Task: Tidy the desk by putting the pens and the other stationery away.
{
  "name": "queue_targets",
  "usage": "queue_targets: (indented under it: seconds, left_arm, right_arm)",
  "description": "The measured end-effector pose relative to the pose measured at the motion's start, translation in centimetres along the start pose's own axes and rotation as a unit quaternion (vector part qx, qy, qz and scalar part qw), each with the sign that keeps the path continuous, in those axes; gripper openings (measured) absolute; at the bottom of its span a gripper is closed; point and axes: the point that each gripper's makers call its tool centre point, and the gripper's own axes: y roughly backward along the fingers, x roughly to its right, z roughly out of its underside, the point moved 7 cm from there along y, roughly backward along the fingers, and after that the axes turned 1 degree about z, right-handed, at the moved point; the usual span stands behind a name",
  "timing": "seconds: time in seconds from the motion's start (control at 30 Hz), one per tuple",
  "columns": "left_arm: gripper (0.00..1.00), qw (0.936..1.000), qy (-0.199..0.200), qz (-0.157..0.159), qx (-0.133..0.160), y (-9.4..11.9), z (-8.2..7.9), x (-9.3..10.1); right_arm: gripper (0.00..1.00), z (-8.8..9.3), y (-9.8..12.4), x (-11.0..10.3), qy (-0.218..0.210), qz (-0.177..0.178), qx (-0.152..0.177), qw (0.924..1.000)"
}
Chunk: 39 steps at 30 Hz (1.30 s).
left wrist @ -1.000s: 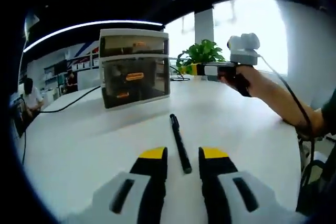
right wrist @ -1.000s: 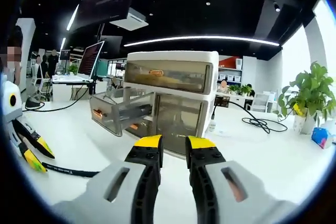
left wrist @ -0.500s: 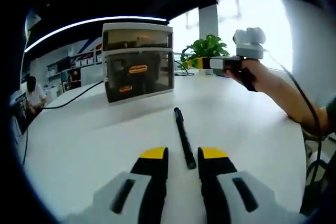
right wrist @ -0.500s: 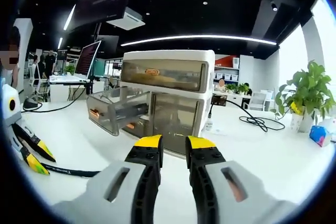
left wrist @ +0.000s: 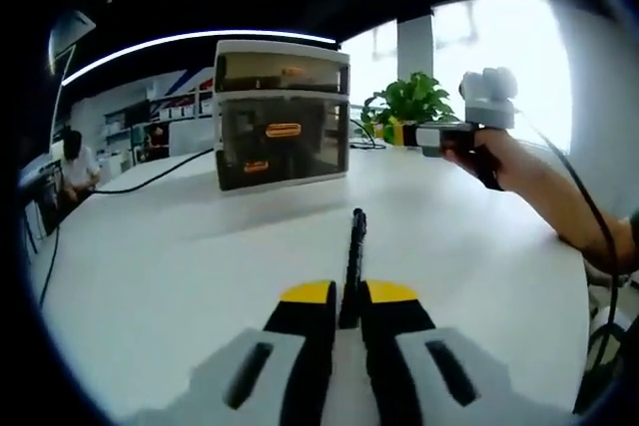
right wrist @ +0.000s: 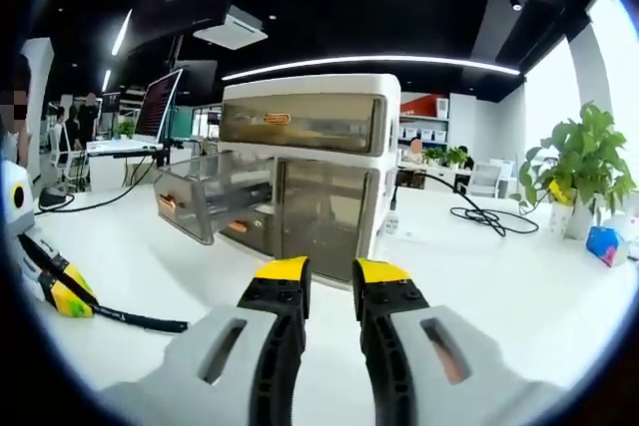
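A black pen (left wrist: 353,246) lies on the white desk (left wrist: 180,266), pointing away toward the drawer unit (left wrist: 283,112). My left gripper (left wrist: 349,294) is shut on the pen's near end, at desk level. In the right gripper view that same gripper (right wrist: 68,301) sits at the far left with the pen (right wrist: 140,321) sticking out of it. My right gripper (right wrist: 330,271) hovers in front of the drawer unit (right wrist: 319,187), open by a narrow gap with nothing in it. The middle drawer (right wrist: 205,202) is pulled out to the left. A hand holds the right gripper (left wrist: 439,135) to the right of the unit.
A potted plant (left wrist: 409,102) stands behind the right gripper, and again at the right edge as plant (right wrist: 579,177). Black cables (right wrist: 484,216) trail over the desk behind the unit. A person (left wrist: 78,162) sits far off at the left. Monitors (right wrist: 160,107) stand on a far desk.
My left gripper slid forward and shut on the pen, which lay between its open jaws before. The right gripper's view drifted slightly; its jaws are unchanged.
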Motion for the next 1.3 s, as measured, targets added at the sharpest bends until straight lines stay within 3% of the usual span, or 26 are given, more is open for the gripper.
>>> queue_targets:
  seconds: [0.07,0.1,0.2,0.33,0.47,0.57,0.67,0.8,0.93,1.1,1.17,1.23,1.3]
  left_arm:
    - [0.08,1.0000,-0.002,-0.003,0.000,-0.1,0.0,0.0]
    - [0.08,1.0000,0.001,0.001,0.000,-0.3,0.0,0.1]
    - [0.08,0.9998,0.016,0.014,-0.003,-0.5,-0.3,0.2]
    - [0.08,0.9989,0.038,0.022,0.013,-0.2,-0.6,0.2]
    - [0.08,0.9942,0.085,0.049,0.044,0.5,-1.5,0.3]
    - [0.08,0.9872,0.126,0.060,0.077,1.3,-2.4,0.3]
    - [0.08,0.9898,0.099,0.054,0.087,2.3,-3.1,0.4]
    - [0.08,0.9841,0.119,0.062,0.116,3.4,-5.0,-0.3]
    - [0.08,0.9804,0.111,0.045,0.156,4.7,-7.3,-1.3]
    - [0.08,0.9785,0.103,0.030,0.176,5.4,-9.4,-2.3]
    - [0.08,0.9796,0.085,0.006,0.182,5.4,-10.4,-3.1]
    - [0.08,0.9761,0.085,-0.015,0.199,5.6,-12.0,-3.7]
    - [0.08,0.9770,0.081,-0.030,0.195,5.3,-13.6,-4.0]
  right_arm:
    - [0.21,-0.1,0.1,0.2,0.005,0.007,0.003,1.0000]
    - [0.21,0.1,0.2,0.7,0.009,0.028,0.002,0.9996]
    - [0.21,0.3,0.1,1.5,0.015,0.037,-0.001,0.9992]
    - [0.21,0.1,0.3,2.2,-0.001,0.043,0.006,0.9991]
    - [0.21,-0.4,0.5,2.2,-0.002,0.044,0.017,0.9989]
    - [0.21,-0.4,0.5,2.3,-0.002,0.046,0.018,0.9988]
    - [0.21,-0.7,0.7,2.0,-0.005,0.043,0.023,0.9988]
    - [0.21,-1.1,0.8,1.8,-0.004,0.042,0.031,0.9986]
    - [0.21,-1.1,0.8,1.8,-0.005,0.042,0.031,0.9986]
    - [0.21,-1.4,0.9,1.6,-0.007,0.038,0.036,0.9986]
    - [0.21,-1.5,1.0,1.5,-0.007,0.038,0.038,0.9986]
    - [0.21,-1.6,1.0,1.4,-0.011,0.030,0.043,0.9986]
    - [0.21,-1.7,0.9,1.2,-0.010,0.026,0.046,0.9986]
